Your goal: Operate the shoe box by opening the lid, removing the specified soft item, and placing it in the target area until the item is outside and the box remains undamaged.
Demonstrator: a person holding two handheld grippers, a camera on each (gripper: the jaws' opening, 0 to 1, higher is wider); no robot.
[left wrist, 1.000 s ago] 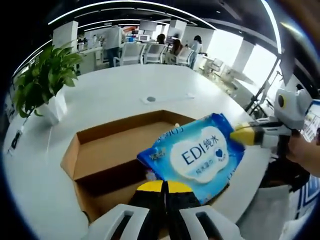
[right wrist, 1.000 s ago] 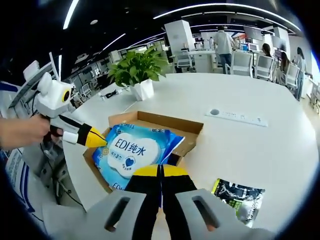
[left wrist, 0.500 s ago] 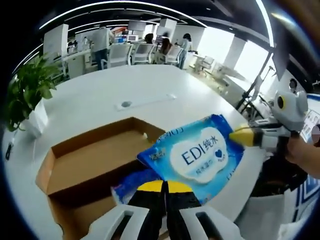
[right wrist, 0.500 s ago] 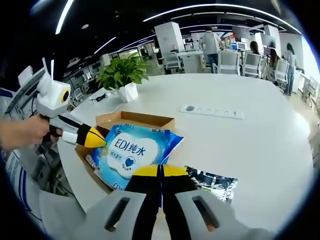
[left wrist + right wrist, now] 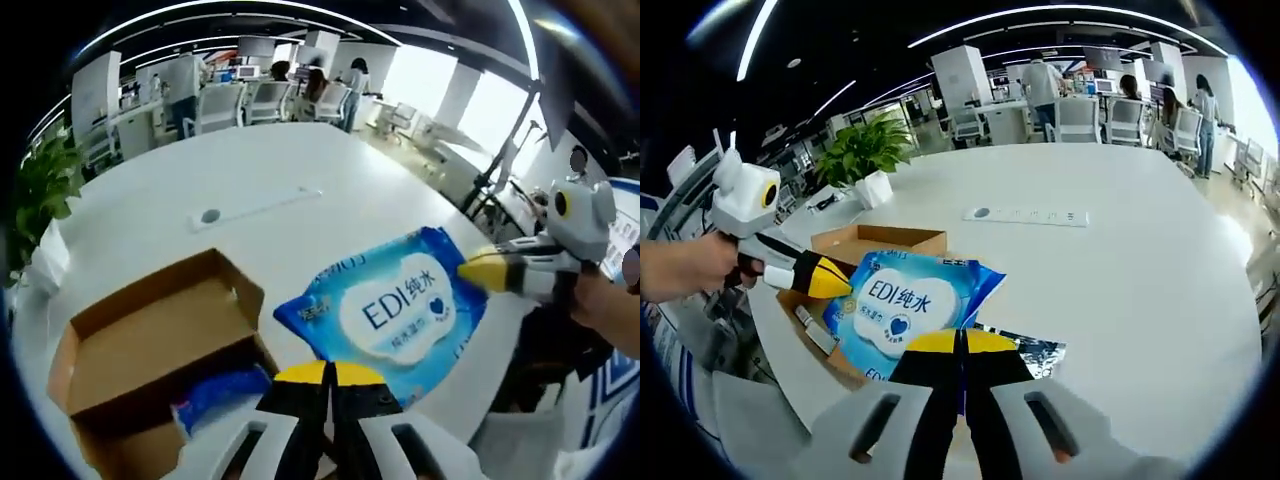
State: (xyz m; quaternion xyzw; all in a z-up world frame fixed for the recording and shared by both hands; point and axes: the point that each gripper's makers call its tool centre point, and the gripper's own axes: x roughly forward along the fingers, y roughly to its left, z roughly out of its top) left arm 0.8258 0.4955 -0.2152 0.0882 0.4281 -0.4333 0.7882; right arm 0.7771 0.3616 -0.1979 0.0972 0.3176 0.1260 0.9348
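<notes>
Both tools hold the same blue wet-wipe pack (image 5: 392, 310), printed "EDI", lifted above the table. In the left gripper view the left tool (image 5: 327, 373) has its yellow-tipped jaws pressed together on the pack's near edge, while the right tool (image 5: 480, 272) comes in from the right and pinches the pack's far right corner. In the right gripper view the right tool (image 5: 960, 342) is clamped on the near edge of the pack (image 5: 902, 305), and the left tool (image 5: 830, 284), held in a hand (image 5: 685, 266), grips its left edge.

The open cardboard shoe box (image 5: 150, 345) sits to the left of and below the left tool, with something blue (image 5: 225, 384) showing inside it at the end nearest the tool. In the right gripper view the box (image 5: 872, 241) lies beyond the pack, towards the table's left rim. A crinkled dark and silver packet (image 5: 1025, 352) lies on the table just right of the right tool's jaws.

Ahead and to the right of the right tool the white round table (image 5: 1120, 270) is broad and bare up to a flush power strip (image 5: 1028, 214). A potted plant (image 5: 865, 158) stands at the table's far left edge. Beyond lie office desks, chairs and people (image 5: 1045, 85).
</notes>
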